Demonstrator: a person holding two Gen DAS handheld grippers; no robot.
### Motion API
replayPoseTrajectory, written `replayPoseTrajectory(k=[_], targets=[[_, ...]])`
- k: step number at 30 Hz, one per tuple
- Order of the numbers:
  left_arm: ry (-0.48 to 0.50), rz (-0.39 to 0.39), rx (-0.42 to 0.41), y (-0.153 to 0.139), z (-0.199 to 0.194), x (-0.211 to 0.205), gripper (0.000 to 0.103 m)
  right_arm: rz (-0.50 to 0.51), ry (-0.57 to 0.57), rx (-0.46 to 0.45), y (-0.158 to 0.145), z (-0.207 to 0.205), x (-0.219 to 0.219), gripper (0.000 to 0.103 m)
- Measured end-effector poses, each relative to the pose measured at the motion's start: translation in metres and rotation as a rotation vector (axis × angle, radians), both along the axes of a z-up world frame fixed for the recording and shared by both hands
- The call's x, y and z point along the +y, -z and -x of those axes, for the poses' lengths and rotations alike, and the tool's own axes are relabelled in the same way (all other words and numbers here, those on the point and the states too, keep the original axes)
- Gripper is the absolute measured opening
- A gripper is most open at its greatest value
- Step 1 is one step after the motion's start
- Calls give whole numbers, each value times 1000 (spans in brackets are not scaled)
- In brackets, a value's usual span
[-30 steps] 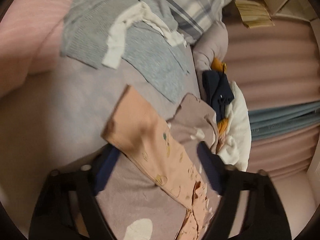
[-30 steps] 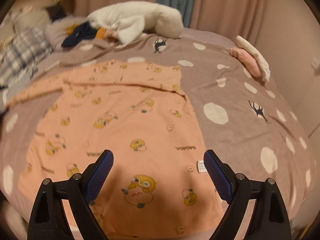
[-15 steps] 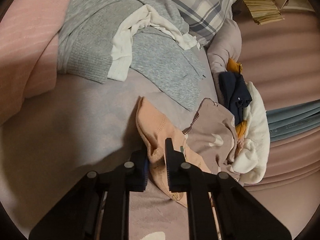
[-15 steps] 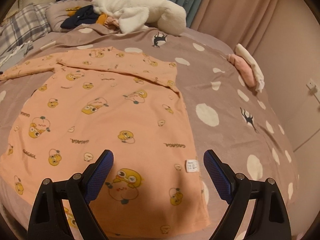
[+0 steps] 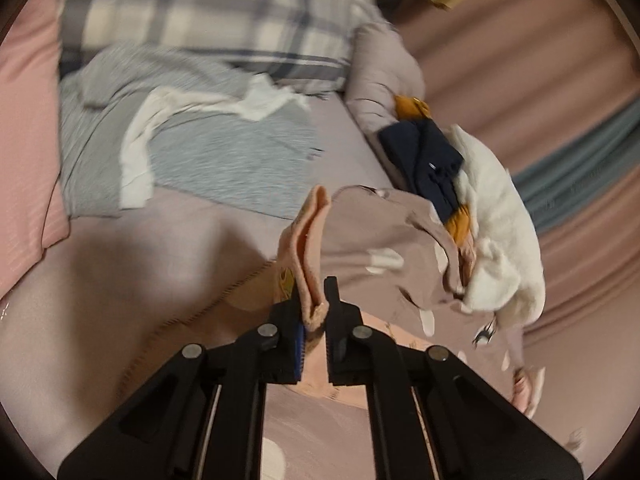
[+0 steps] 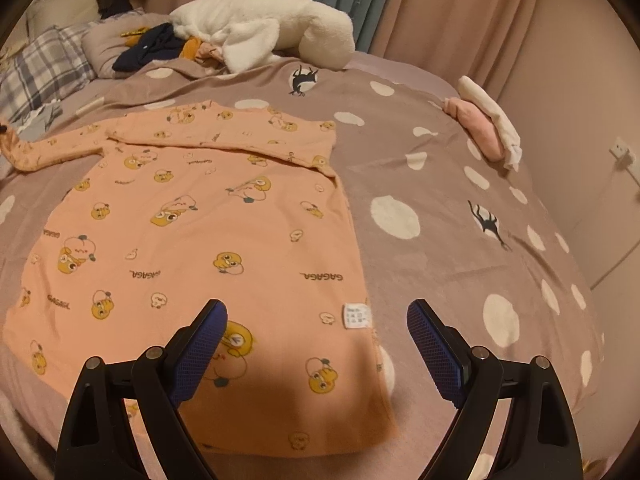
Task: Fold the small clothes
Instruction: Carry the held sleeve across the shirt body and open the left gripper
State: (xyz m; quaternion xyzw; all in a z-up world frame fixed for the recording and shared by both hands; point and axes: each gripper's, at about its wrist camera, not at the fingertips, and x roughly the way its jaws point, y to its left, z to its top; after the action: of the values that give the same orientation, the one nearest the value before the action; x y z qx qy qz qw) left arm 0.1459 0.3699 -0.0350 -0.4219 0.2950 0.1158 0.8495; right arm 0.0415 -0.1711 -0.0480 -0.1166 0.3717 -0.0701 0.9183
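A peach long-sleeved shirt (image 6: 200,240) with yellow cartoon prints lies flat, inside out, on a spotted mauve blanket (image 6: 460,208). One sleeve is folded across the chest. The other sleeve (image 6: 44,150) stretches out to the left. My left gripper (image 5: 314,300) is shut on that sleeve's cuff (image 5: 310,240) and holds it lifted off the bed. My right gripper (image 6: 316,320) is open and empty, hovering over the shirt's hem near its white care label (image 6: 356,315).
A white plush toy (image 6: 264,36) and dark and orange clothes (image 6: 156,46) lie at the bed's far end. Grey clothes (image 5: 192,148) and a plaid pillow (image 5: 208,12) lie beyond the sleeve. Folded pink and white clothes (image 6: 486,120) sit at the right edge. Curtains hang behind.
My left gripper closed on the sleeve cuff and has lifted it, moving toward the pillow end. The right gripper stayed open and drew slightly back over the hem.
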Motion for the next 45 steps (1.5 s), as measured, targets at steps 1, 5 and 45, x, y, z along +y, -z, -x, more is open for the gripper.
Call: replayPoseTrajectory(k=[1, 5, 45], targets=[[9, -13, -4, -4, -3, -7, 4, 0, -1, -2, 0, 1, -1, 91], [54, -38, -25, -21, -20, -42, 4, -3, 18, -10, -5, 9, -10, 91], [536, -213, -7, -30, -121, -407, 5, -501, -174, -121, 10, -21, -81, 91]])
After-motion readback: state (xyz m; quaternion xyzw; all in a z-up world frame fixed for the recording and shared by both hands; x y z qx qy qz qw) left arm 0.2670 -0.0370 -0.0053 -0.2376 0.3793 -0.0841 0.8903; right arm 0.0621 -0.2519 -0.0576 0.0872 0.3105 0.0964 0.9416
